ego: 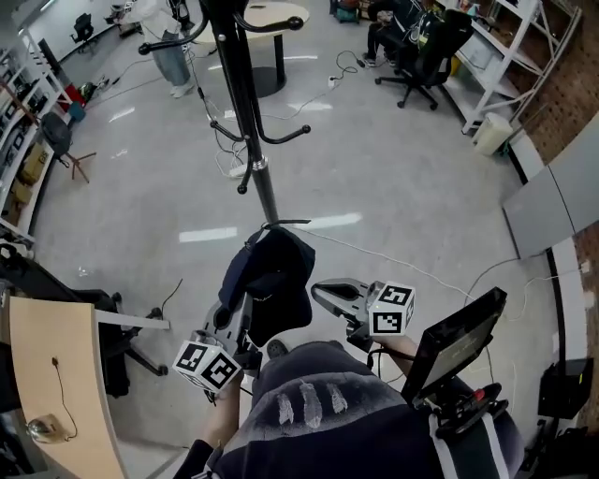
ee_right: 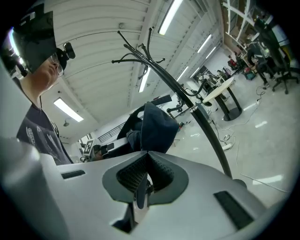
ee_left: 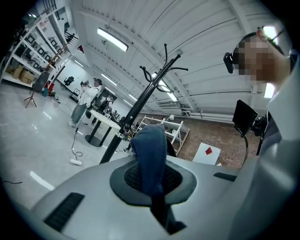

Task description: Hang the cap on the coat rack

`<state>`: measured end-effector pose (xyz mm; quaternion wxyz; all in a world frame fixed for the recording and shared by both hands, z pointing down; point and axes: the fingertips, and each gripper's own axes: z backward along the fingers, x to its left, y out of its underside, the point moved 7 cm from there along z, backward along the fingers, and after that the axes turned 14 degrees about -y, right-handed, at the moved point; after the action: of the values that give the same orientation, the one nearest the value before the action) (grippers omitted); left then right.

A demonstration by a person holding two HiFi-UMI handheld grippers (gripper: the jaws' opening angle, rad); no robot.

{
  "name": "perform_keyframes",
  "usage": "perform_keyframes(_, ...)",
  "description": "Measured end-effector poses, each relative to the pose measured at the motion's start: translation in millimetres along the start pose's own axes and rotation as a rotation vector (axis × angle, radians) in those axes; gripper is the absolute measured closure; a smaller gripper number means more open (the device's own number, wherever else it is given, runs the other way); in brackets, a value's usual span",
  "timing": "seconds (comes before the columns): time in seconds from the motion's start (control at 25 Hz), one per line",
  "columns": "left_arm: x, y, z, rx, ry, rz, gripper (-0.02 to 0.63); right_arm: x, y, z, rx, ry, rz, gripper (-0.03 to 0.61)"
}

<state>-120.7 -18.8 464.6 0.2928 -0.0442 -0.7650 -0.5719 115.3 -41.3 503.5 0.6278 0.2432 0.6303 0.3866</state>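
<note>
The dark navy cap (ego: 273, 277) hangs between both grippers at waist height, just short of the coat rack's foot. My left gripper (ego: 243, 316) is shut on the cap's left edge; in the left gripper view blue fabric (ee_left: 151, 159) rises out of the closed jaws (ee_left: 153, 190). My right gripper (ego: 318, 292) is shut on the other side, with a thin edge of the cap (ee_right: 157, 126) pinched in its jaws (ee_right: 139, 187). The black coat rack (ego: 245, 103) stands straight ahead, its curved hooks (ee_right: 140, 49) above the cap and bare.
A round table (ego: 273, 17) and a standing person (ego: 168, 42) are beyond the rack. An office chair (ego: 423, 54) and white shelving (ego: 510, 47) are at the far right. A wooden desk (ego: 56, 374) lies at the left, a black screen (ego: 460, 339) at my right elbow. Cables trail on the floor.
</note>
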Motion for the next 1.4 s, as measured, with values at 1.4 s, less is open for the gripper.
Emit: perform_keyframes(1.4,62.2,-64.4,-30.7,-0.068,-0.05,-0.052,0.603,-43.2,-10.5,-35.7,-0.179,0.034,-0.125,0.575)
